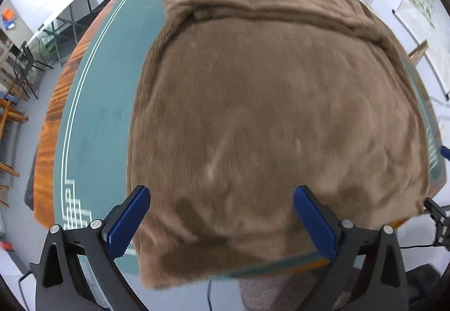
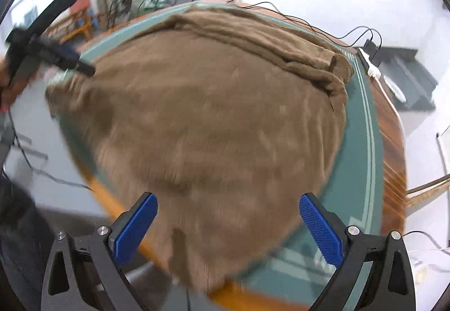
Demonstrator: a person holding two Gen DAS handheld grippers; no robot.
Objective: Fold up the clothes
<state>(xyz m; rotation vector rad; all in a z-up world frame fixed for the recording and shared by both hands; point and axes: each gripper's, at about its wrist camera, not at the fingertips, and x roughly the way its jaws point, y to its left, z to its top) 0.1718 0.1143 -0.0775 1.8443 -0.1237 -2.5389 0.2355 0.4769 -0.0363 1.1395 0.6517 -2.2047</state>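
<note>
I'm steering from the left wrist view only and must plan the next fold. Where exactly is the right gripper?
Observer: The right gripper is open above the near corner of the brown garment, which hangs over the table edge there.
Operator: Anything past the far right corner of the garment?
Observer: A white power strip lies on the table there, with a black adapter plugged in.
Operator: How does my left gripper look from there?
Observer: The left gripper shows blurred at the garment's left edge; whether it touches the cloth cannot be told.
</note>
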